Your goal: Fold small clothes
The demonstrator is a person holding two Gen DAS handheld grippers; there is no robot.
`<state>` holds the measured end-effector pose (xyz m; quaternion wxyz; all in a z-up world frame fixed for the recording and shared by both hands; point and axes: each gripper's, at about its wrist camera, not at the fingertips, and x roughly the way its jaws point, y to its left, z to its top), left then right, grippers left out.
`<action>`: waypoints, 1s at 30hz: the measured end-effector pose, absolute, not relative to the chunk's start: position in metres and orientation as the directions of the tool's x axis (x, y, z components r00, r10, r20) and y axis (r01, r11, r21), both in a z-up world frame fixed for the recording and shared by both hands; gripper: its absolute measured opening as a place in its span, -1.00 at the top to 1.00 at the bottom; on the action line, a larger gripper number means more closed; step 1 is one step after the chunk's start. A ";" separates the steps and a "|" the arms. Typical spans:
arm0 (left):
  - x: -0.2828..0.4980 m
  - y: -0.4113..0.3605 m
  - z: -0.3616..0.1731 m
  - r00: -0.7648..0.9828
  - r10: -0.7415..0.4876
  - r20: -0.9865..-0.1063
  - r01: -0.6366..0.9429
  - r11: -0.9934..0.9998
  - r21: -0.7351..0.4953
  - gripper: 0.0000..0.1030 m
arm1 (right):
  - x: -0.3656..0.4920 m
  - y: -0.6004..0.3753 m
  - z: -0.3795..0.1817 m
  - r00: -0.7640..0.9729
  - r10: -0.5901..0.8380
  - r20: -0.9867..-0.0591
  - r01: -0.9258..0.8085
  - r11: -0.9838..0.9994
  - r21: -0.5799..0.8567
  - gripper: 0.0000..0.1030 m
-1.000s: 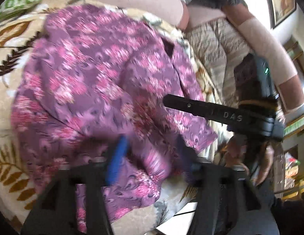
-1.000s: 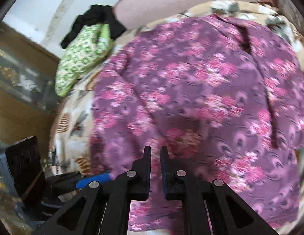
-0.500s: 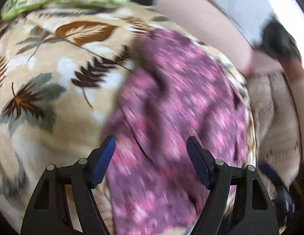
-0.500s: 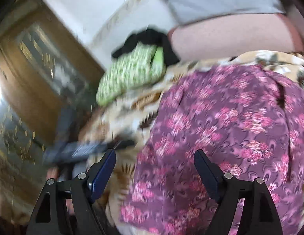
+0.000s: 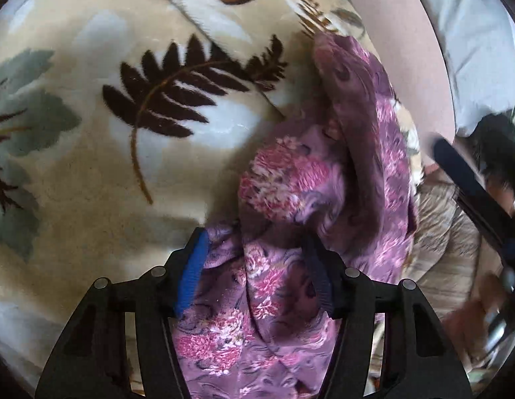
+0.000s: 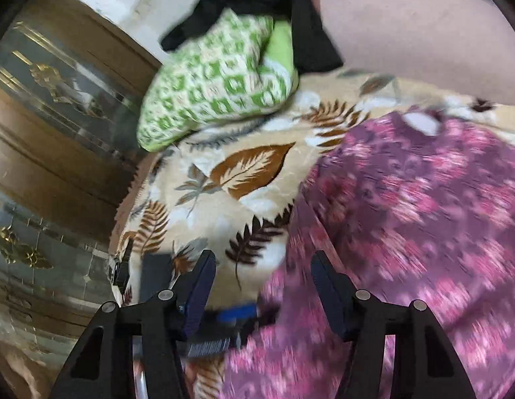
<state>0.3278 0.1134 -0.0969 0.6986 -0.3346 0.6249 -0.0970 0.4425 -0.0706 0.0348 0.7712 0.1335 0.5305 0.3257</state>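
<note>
A purple garment with pink flowers (image 5: 290,179) lies rumpled on a cream blanket with a leaf print (image 5: 91,173). My left gripper (image 5: 256,276) points down at the garment's near edge. Its jaws are closing, with a fold of the cloth between the blue pads (image 5: 191,272). In the right wrist view the garment (image 6: 423,219) fills the right half. My right gripper (image 6: 264,286) hangs above the garment's left edge and the blanket (image 6: 224,206). Its jaws are closing too, still wide apart and holding nothing. Under it, part of the left gripper's blue pad (image 6: 237,311) shows.
A green patterned pillow (image 6: 217,79) with a black cloth (image 6: 257,3) on it lies at the blanket's far end. A wooden cabinet with glass doors (image 6: 58,116) stands to the left. The person's bare leg (image 6: 423,33) borders the garment's far side.
My right gripper went from shut on the garment to open and swung left and upward. My left gripper moved to the garment's left edge, and its jaws narrowed around the cloth.
</note>
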 end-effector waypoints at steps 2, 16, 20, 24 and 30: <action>0.329 0.120 -0.099 0.213 -0.559 -0.801 -0.307 0.740 -0.598 -0.11 | 0.455 -0.031 0.013 0.227 0.504 -0.834 -0.412 0.825 0.387 -0.06; 0.323 0.111 -0.094 0.225 -0.500 -0.836 -0.289 0.785 -0.548 -0.11 | 0.429 -0.079 0.077 0.294 0.533 -0.793 -0.312 0.838 0.448 0.08; 0.321 0.115 -0.095 0.238 -0.512 -0.826 -0.294 0.772 -0.563 -0.10 | 0.444 -0.080 0.108 0.323 0.572 -0.754 -0.288 0.818 0.498 0.05; 0.324 0.113 -0.095 0.236 -0.496 -0.836 -0.306 0.778 -0.548 0.03 | 0.462 -0.050 0.081 0.241 0.534 -0.810 -0.308 0.834 0.458 0.03; 0.327 0.111 -0.093 0.231 -0.485 -0.843 -0.329 0.777 -0.537 0.33 | 0.498 -0.014 0.006 0.154 0.464 -0.872 -0.319 0.859 0.401 0.03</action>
